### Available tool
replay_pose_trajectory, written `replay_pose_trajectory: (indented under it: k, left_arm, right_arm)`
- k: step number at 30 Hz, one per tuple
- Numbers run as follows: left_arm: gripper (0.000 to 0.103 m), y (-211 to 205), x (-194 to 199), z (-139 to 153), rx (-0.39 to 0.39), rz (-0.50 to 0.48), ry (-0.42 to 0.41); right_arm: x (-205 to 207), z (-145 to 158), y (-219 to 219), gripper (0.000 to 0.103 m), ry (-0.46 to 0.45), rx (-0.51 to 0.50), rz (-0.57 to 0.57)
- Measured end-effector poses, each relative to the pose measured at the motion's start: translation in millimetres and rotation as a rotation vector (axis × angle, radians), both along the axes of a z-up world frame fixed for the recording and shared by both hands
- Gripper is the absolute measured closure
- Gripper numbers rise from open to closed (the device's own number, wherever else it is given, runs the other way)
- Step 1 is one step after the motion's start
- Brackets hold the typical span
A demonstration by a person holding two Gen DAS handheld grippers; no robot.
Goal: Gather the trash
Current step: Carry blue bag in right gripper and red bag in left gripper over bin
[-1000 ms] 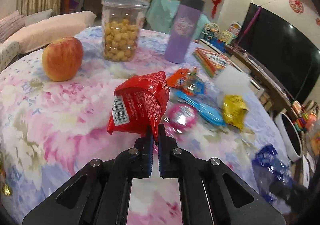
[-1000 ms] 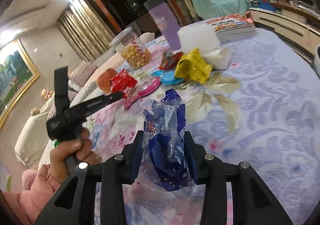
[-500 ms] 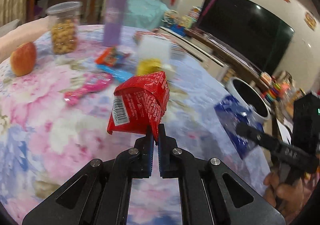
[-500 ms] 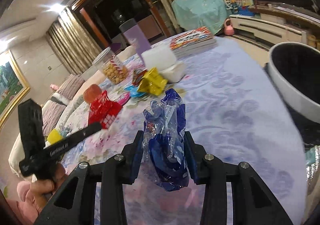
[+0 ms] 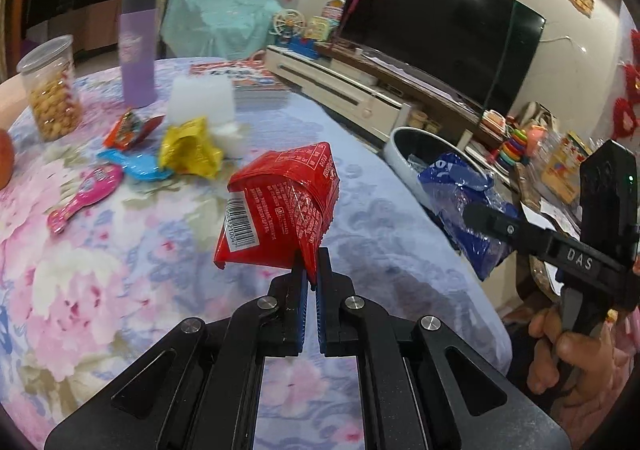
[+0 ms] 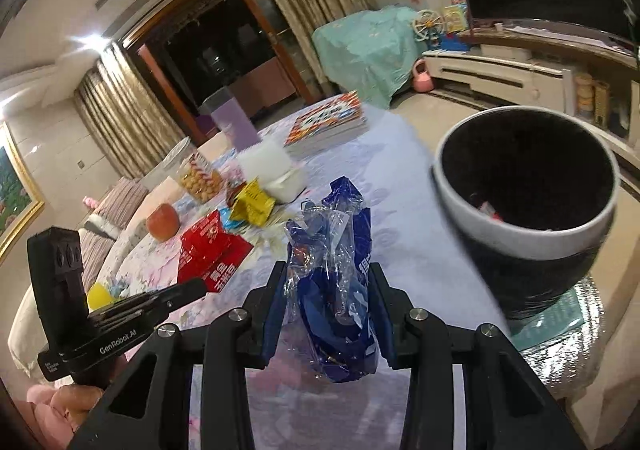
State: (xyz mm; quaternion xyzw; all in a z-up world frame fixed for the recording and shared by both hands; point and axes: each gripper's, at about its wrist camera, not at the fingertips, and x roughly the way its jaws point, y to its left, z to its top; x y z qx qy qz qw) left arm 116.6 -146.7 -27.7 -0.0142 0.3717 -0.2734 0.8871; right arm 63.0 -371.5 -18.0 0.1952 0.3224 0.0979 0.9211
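Note:
My left gripper (image 5: 311,270) is shut on the corner of a red snack wrapper (image 5: 280,206) and holds it above the floral tablecloth (image 5: 100,270). My right gripper (image 6: 330,282) is shut on a crumpled blue plastic wrapper (image 6: 336,282), also seen in the left wrist view (image 5: 460,190), near the table's right edge. A white-rimmed dark trash bin (image 6: 528,202) stands beside the table to the right, with some trash inside; it also shows in the left wrist view (image 5: 400,146). The red wrapper (image 6: 212,254) and the left gripper (image 6: 176,296) show in the right wrist view.
On the table lie a yellow wrapper (image 5: 188,150), a light blue wrapper (image 5: 136,166), an orange wrapper (image 5: 128,130), a pink toy mirror (image 5: 88,194), a white tissue block (image 5: 200,102), a purple tumbler (image 5: 136,58), a snack jar (image 5: 50,90), books (image 5: 240,78) and an apple (image 6: 162,221).
Both grippers have swung right toward the table edge with their wrappers still held. The trash bin has come much closer and larger in the right wrist view.

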Motion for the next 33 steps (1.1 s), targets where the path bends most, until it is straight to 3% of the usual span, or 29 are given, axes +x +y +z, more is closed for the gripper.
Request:
replay_pose_trajectory:
  k: [16, 33]
  left_arm:
    - [0.1, -75.2, 5.9, 18.4, 0.014, -0.138, -0.034]
    - [0.1, -152.2, 30.6, 18.4, 0.063, -0.246, -0.034]
  right_arm:
    - [-8.2, 20.1, -72.5, 0.064, -0.036, 0.001, -0.125]
    - [12.2, 15.4, -135.4, 0.064, -0.001, 0.01, -0.202]
